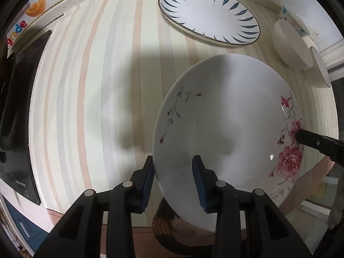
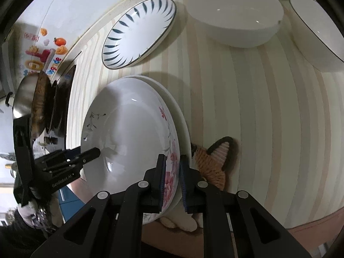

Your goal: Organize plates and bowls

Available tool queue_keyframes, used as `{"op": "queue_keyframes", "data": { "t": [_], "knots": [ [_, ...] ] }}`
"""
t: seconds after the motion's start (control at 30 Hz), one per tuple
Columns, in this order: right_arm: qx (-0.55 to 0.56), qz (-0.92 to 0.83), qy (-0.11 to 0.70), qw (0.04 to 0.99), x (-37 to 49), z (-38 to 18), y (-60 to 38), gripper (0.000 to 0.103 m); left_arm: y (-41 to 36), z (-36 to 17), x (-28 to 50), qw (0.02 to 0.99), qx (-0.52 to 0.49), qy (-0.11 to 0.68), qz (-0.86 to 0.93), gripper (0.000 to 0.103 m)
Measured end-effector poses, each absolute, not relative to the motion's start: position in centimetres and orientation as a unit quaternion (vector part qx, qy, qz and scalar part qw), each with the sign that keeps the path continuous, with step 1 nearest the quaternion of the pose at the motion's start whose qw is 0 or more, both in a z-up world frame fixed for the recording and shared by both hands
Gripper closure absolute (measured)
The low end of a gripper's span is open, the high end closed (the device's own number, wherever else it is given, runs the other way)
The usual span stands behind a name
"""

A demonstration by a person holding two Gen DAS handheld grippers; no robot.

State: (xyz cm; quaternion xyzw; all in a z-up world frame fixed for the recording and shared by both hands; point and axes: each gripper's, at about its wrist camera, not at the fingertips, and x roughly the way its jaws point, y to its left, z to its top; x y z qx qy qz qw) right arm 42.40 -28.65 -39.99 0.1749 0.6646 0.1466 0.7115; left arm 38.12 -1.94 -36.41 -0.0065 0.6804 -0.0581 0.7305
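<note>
Both grippers, left gripper (image 1: 173, 180) and right gripper (image 2: 172, 182), clamp the floral plate (image 1: 225, 116) rim; next, lower onto the plain plate (image 2: 182, 116) beneath.

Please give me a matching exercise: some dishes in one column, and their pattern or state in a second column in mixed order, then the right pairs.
Things:
1. floral plate
2. leaf plate
3. white bowl
4. rimmed bowl

Descriptions:
A. plain, no pattern
B. thin dark line round the edge
C. pink flowers, held at opposite edges by both tools
D. blue strokes round the rim, lying free on the table

Pairs: 1-C, 2-D, 3-A, 4-B
</note>
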Motion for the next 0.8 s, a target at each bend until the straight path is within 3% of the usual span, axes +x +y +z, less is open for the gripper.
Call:
{"op": "queue_keyframes", "data": {
  "t": [0.27, 0.43, 0.6, 0.8],
  "knots": [
    [0.191, 0.146, 0.664, 0.708, 42.2, -38.9, -29.9, 0.086, 1.7, -31.1, 38.0, 0.757, -0.041, 0.65, -0.054, 0.07],
    [0.228, 0.153, 0.633, 0.724, 43.6, -34.9, -31.3, 0.085, 2.4, -27.0, 41.6, 0.789, -0.06, 0.609, -0.058, 0.07],
    [0.194, 0.159, 0.586, 0.77, 50.6, -29.9, -29.9, 0.077, 2.9, -28.3, 48.7, 0.78, -0.085, 0.618, -0.054, 0.07],
    [0.143, 0.137, 0.611, 0.766, 61.0, -31.6, -28.0, 0.077, 2.5, -33.1, 55.2, 0.751, -0.111, 0.649, -0.051, 0.07]
  ]
}}
